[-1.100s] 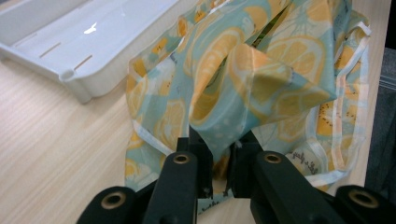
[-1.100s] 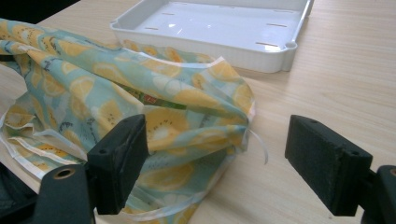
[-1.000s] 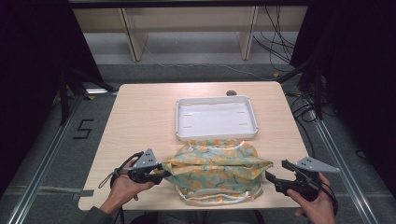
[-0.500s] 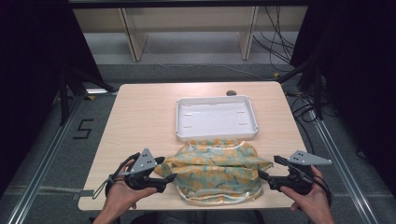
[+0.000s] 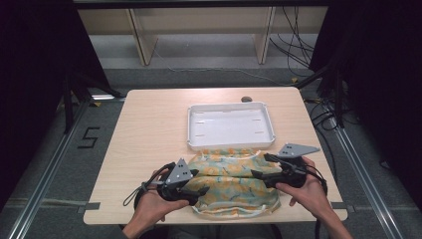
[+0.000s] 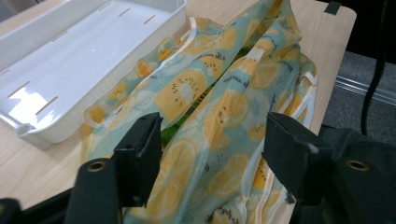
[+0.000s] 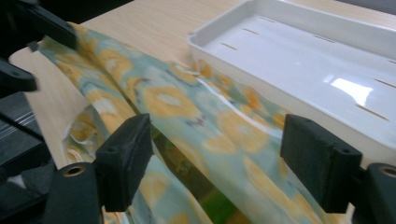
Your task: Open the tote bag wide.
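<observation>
A crumpled fabric bag (image 5: 230,185) printed with yellow fruit slices on pale green lies at the table's near edge, just in front of a white tray (image 5: 230,125). My left gripper (image 5: 201,191) is at the bag's left end, open, with the fabric (image 6: 219,116) lying between its jaws. At the bag's right end my right gripper (image 5: 258,176) is open too, its jaws astride the cloth (image 7: 210,126). Something green (image 6: 171,132) shows inside a fold. The tray (image 6: 70,60) (image 7: 308,51) has nothing in it.
A small dark object (image 5: 245,98) sits at the table's far edge behind the tray. The table's left half (image 5: 149,129) is bare wood. Cables (image 5: 323,117) run on the floor at the right, and metal rails flank the table.
Both grippers have moved inward from the table's sides onto the ends of the bag. The bag has shifted and bunched a little.
</observation>
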The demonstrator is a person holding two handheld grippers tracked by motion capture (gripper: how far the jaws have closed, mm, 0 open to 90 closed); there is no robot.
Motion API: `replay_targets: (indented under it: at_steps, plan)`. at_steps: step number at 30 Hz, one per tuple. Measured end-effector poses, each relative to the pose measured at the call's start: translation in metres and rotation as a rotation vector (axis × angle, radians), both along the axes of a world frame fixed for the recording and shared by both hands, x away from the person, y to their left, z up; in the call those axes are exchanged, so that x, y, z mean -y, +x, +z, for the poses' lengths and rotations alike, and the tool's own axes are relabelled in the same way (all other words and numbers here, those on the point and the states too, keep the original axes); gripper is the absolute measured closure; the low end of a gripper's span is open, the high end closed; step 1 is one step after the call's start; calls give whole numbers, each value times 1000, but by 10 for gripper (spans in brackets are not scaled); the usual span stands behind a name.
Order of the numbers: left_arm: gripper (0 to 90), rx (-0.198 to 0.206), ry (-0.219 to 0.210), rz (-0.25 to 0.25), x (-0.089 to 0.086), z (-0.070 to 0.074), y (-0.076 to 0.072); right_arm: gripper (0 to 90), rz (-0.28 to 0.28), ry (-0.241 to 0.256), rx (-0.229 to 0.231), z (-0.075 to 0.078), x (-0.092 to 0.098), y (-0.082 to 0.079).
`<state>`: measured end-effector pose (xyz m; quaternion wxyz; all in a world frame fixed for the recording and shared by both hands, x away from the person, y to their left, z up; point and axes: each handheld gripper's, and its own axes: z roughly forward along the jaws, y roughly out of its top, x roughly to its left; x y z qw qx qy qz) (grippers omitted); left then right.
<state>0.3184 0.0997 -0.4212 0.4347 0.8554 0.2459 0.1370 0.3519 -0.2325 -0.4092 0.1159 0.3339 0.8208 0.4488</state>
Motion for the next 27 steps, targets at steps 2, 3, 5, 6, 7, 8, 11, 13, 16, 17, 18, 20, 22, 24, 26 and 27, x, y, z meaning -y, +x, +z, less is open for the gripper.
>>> replay_targets:
  at_steps: [2,3,5,6,7,8,11,13,16,17,18,20,22,24,26,27]
  plan:
    - [405,1,18,2,3,-3,2,291,33,-11,-12,0,-12,5]
    - [425,3,23,-8,4,-4,3,304,43,-13,-1,-1,-18,8]
    - [447,-6,21,-6,7,-7,5,319,93,-36,3,-2,-28,15]
    - [469,-7,31,-21,9,-8,7,322,101,-34,-3,-4,-34,17]
    - [494,-15,28,-19,10,-10,7,326,120,-45,-5,-5,-39,20]
    - [508,-16,33,-23,12,-11,8,337,146,-58,-11,-6,-44,22]
    - [594,-6,40,-52,14,-14,9,371,190,-87,-15,-9,-55,26]
    - [668,-9,42,-58,14,-14,8,399,231,-107,5,-12,-60,29]
    - [801,-3,52,-79,12,-14,7,445,243,-136,-24,-18,-65,29]
    - [837,6,55,-84,12,-14,7,478,249,-154,-14,-20,-66,30]
    - [844,6,37,-75,13,-14,6,535,259,-164,-23,-21,-66,30]
    - [879,13,61,-96,11,-14,6,677,283,-194,-17,-24,-66,31]
    - [885,13,66,-109,10,-14,5,809,276,-218,-17,-26,-66,31]
    - [888,21,89,-123,9,-15,3,891,279,-244,31,-27,-65,35]
    - [890,12,88,-136,8,-16,1,900,248,-246,40,-25,-62,40]
    - [891,11,89,-136,8,-16,-1,900,240,-248,43,-23,-61,43]
